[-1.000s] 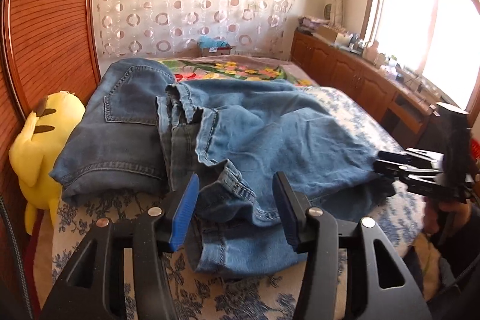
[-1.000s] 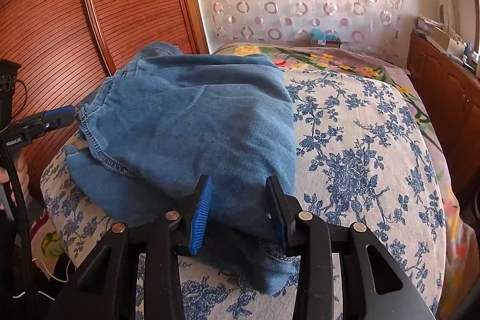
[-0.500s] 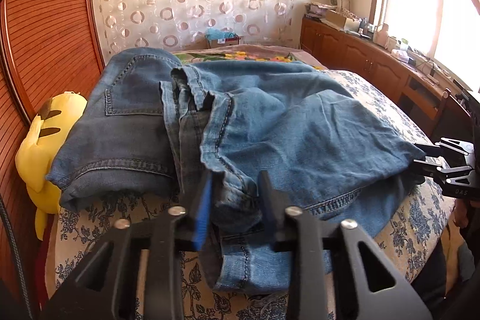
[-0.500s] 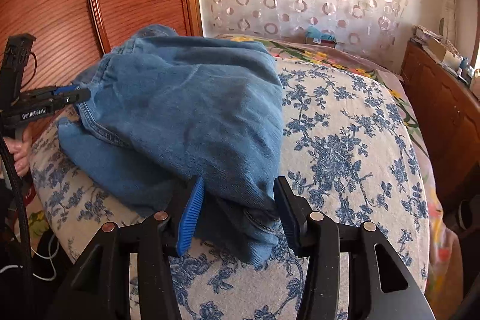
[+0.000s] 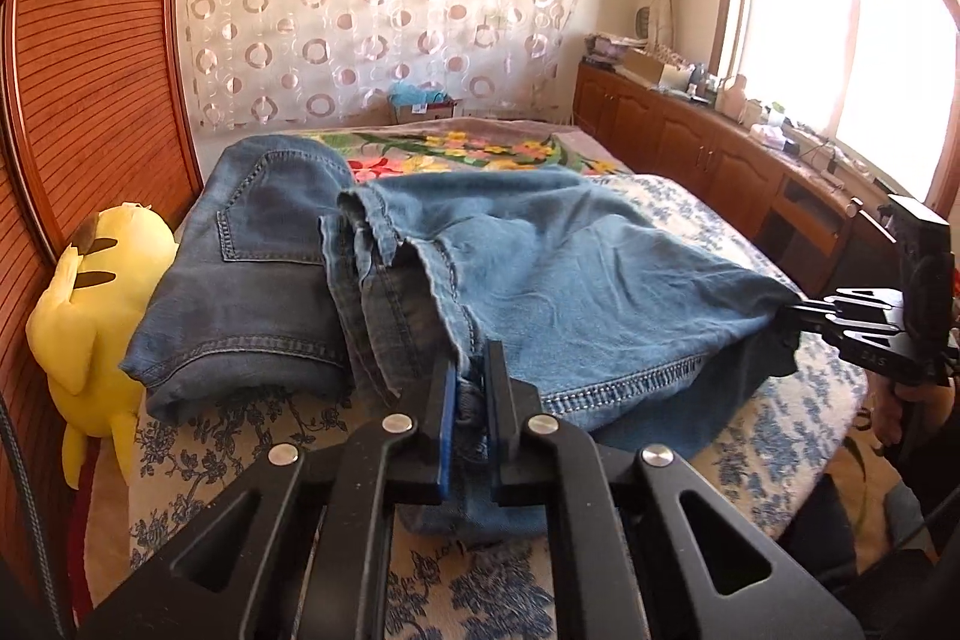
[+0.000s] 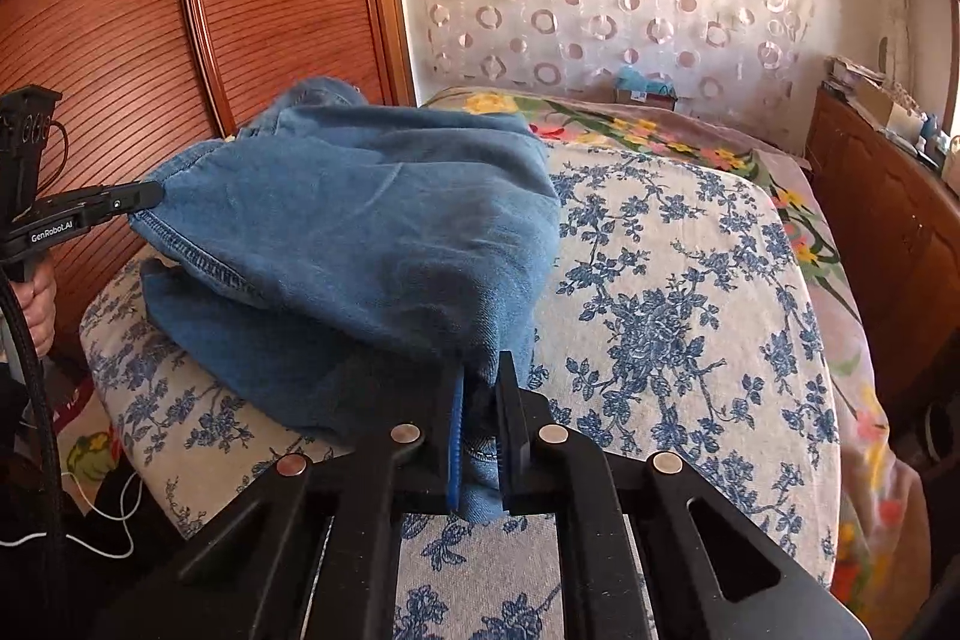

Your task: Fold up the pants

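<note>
Light blue jeans (image 5: 570,280) lie bunched on the bed. In the left wrist view my left gripper (image 5: 468,370) is closing, its pads pressing a seamed edge at the near left. My right gripper (image 5: 780,310) pinches the far right corner, and the hemmed edge hangs taut between the two. The right wrist view shows my right gripper (image 6: 480,376) closing on a denim fold of the jeans (image 6: 360,220), pads on the cloth. My left gripper (image 6: 153,193) holds the opposite corner at the left, a hand below it.
A darker folded pair of jeans (image 5: 252,280) lies at the bed's left. A yellow plush toy (image 5: 90,304) leans beside it against the wooden wardrobe (image 5: 90,100). The blue floral bedcover (image 6: 660,310) stretches to the right. Wooden cabinets (image 5: 720,160) line the window wall.
Both grippers went from open to closed on the light jeans' near edge. That edge now stands raised and stretched between them.
</note>
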### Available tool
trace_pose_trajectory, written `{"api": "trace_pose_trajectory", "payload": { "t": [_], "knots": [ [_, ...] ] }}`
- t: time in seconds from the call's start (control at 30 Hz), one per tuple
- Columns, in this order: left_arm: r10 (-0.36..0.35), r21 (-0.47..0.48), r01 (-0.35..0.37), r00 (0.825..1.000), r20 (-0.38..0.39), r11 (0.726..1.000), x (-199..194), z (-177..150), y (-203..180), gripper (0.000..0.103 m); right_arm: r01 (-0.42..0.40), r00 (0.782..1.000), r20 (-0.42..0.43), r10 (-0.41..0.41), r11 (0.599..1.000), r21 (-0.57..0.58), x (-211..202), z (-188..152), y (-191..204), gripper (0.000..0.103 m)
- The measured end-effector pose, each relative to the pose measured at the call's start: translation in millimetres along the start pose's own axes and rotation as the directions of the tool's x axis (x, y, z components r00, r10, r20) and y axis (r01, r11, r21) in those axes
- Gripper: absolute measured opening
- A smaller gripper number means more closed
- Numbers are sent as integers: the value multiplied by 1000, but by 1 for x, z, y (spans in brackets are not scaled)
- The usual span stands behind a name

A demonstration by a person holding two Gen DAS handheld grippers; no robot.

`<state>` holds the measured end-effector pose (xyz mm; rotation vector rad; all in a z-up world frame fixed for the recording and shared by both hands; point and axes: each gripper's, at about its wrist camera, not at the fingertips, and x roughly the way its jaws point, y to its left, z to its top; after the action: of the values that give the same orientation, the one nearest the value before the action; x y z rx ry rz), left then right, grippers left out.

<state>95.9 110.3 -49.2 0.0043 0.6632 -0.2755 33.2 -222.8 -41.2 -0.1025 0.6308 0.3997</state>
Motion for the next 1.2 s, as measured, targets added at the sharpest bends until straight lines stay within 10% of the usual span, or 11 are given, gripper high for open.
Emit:
{"api": "trace_pose_trajectory", "payload": {
  "t": [0.6,0.9,1.2],
  "knots": [
    [10,-33,-12,998,-67,999,-4,-28,3,14,-12,1000,-26,13,998,54,-20,-21,-15,3],
    [77,-66,-78,997,-26,995,-13,-18,25,56,-15,1000,12,14,999,49,-29,-11,-9,6],
    [111,-63,-110,994,5,992,1,-3,30,74,-11,999,45,10,1000,28,-11,7,10,27]
  ]
}}
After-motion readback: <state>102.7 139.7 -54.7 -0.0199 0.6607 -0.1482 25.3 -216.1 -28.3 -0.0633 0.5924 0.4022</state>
